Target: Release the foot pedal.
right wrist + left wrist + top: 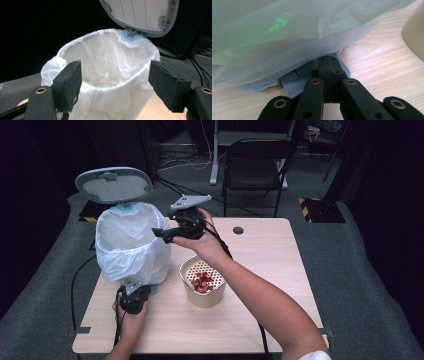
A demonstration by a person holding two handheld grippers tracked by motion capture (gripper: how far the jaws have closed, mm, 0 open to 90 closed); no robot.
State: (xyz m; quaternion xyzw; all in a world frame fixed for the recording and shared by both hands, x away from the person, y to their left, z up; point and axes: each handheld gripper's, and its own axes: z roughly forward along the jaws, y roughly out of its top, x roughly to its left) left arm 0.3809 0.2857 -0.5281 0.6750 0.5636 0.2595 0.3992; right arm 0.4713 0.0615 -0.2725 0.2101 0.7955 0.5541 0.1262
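A pedal bin (131, 242) lined with a white plastic bag stands at the table's left, its grey lid (114, 185) raised. My left gripper (133, 289) is at the bin's foot. Its jaws are shut, and its tips (329, 62) rest on the ribbed grey pedal (294, 83) under the hanging bag. My right gripper (162, 234) hovers beside the bin's rim, pointing left. It is open with nothing between its pads (70, 82), and the bag-lined bin mouth (107, 65) lies beyond them. A beige cup (205, 299) holds a perforated insert with red scraps (202, 281).
The wooden table (270, 270) has a round cable hole (238, 230) near its far edge. A black chair (255, 165) stands behind the table. Cables trail off the front-left edge. The cup's wall (414, 32) stands close to the right of my left gripper.
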